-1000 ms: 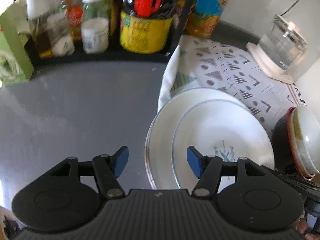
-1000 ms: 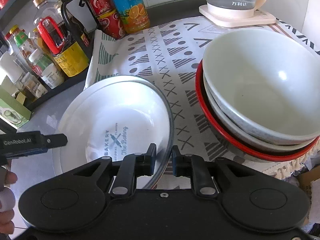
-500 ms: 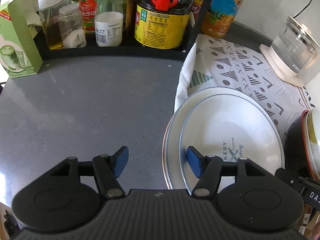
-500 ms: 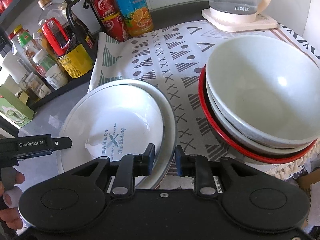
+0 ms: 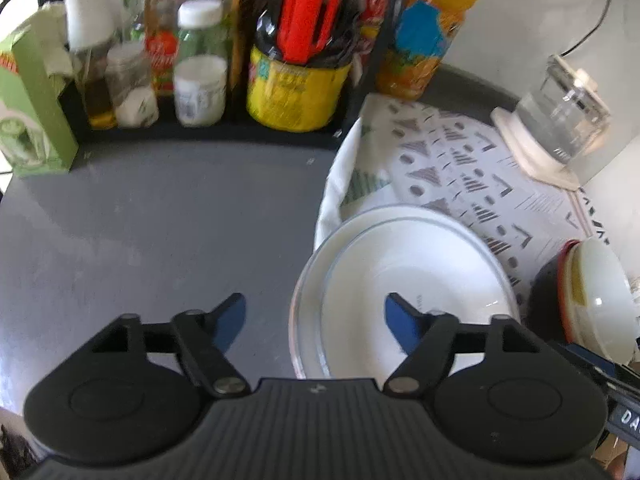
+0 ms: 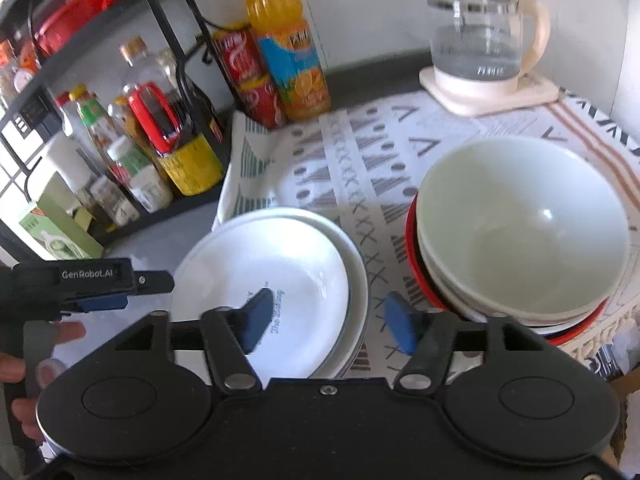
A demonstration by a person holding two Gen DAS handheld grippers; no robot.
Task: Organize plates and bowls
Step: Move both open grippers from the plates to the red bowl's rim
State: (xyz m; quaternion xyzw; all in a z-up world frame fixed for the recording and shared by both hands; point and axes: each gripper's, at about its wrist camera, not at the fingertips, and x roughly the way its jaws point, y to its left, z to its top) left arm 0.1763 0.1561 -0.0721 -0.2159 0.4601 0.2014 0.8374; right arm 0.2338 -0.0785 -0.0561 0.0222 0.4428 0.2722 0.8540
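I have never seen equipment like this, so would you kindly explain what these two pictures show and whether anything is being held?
A person holds a two-finger claw in each hand, each carrying a fisheye camera looking along its fingers. One picture is from the left claw, the other from the right claw; both are open and hold nothing. On the grey counter a patterned cloth carries stacked white plates and nested bowls. Behind stand a bottle rack, an orange juice bottle and a glass kettle. The right view also shows the left claw from the side.

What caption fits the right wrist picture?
Open right gripper above stacked white plates, beside nested bowls on a patterned cloth.
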